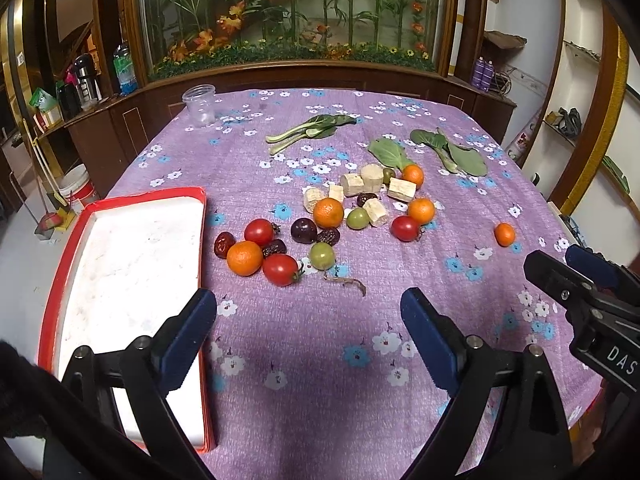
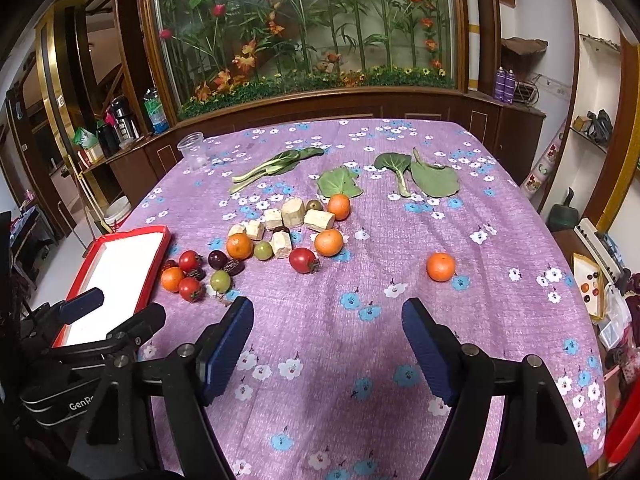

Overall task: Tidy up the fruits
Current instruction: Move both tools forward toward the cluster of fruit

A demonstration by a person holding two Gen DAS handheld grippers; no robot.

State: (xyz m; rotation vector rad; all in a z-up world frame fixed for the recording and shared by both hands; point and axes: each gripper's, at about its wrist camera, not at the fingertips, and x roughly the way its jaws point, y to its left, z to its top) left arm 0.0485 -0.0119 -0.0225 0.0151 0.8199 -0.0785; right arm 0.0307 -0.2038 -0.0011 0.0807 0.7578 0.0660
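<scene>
A red-rimmed white tray (image 1: 120, 200) lies at the table's left; it also shows in the right wrist view (image 2: 160, 256). Beside it lies a cluster of fruit: oranges (image 1: 244, 258), red tomatoes (image 1: 280, 270), green fruits (image 1: 322, 256), a dark plum (image 1: 303, 231) and dates. One orange (image 2: 440, 267) lies apart on the right. My left gripper (image 1: 308, 316) is open and empty, hovering near the tray's front corner. My right gripper (image 2: 328, 324) is open and empty, short of the lone orange.
Pale cut chunks (image 1: 354, 185) and green leaves (image 1: 312, 130) lie among and behind the fruit. A clear plastic jar (image 1: 199, 105) stands at the far left corner. A wooden cabinet with a flower display stands behind the purple flowered tablecloth (image 1: 320, 360).
</scene>
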